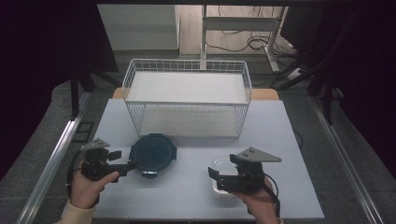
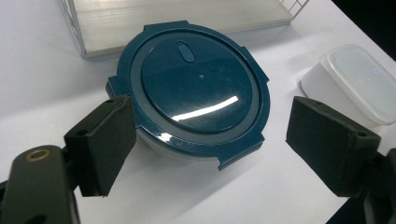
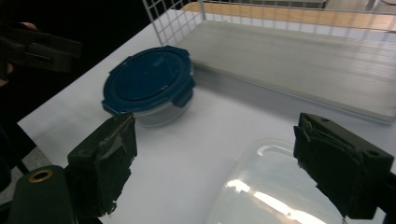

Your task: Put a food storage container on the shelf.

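On your left, the left gripper (image 1: 132,164) lies almost level and points to the right, toward the round container (image 1: 152,152). Its jaws stand wide open; in the left gripper view the two black pads sit on either side of the container, the left one at its rim, and I cannot tell if it touches. Neither pad presses on it.

The round container (image 2: 196,88) stands upright on the white counter (image 1: 191,186), just in front of the wire basket (image 1: 187,70). Its dark blue lid is glossy plastic, round, with four clip flaps at the rim and a small oval valve (image 2: 185,50) near the edge, on the side toward the basket. The body under the lid looks clear; what is inside is hidden.

The wire basket is a white rectangular grid, its long axis going left to right. A flat pale board (image 3: 327,60) lies on its bottom.

On your right, the right gripper (image 1: 212,175) points to the left, and its jaws are open too. The clear rectangular box (image 3: 275,186), of smooth plastic with rounded corners and a closed lid, lies under and between them, not gripped. In the left gripper view this box (image 2: 355,79) looks whitish. It is well apart from the round container.
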